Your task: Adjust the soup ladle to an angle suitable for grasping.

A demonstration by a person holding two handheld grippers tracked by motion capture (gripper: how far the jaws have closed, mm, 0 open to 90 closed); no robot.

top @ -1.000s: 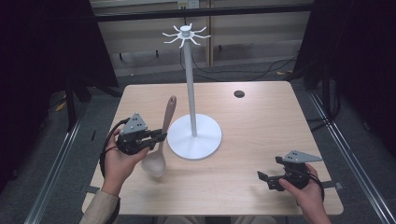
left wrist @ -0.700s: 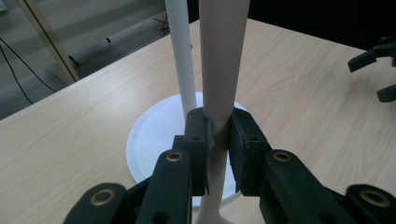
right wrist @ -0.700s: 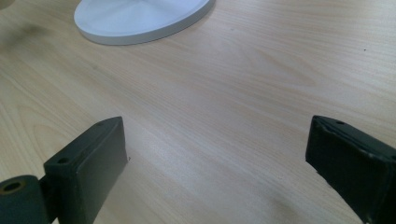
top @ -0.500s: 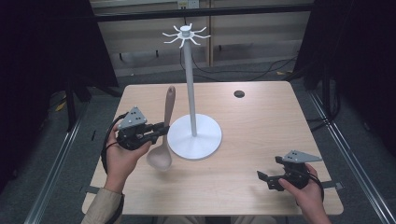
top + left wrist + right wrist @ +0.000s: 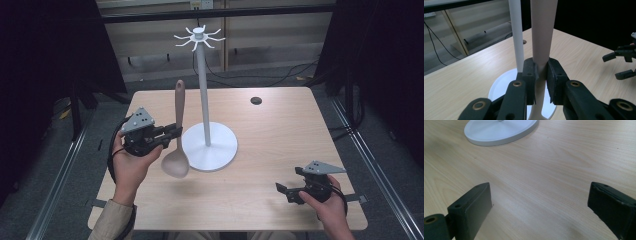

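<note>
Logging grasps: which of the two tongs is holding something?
The left tongs, shut on the pinkish-brown spoon's handle; the right tongs gape open.

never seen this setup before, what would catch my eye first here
Probably the tall white stand with hooks on top, in the middle of the table. Right beside it, the left gripper holds a spoon upright by its handle. The right gripper sits open at the near right edge.

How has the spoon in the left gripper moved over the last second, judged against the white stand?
Yes. The spoon, shut in the left gripper, has risen: its handle tip now reaches higher up the white stand, bowl hanging clear of the table.
</note>
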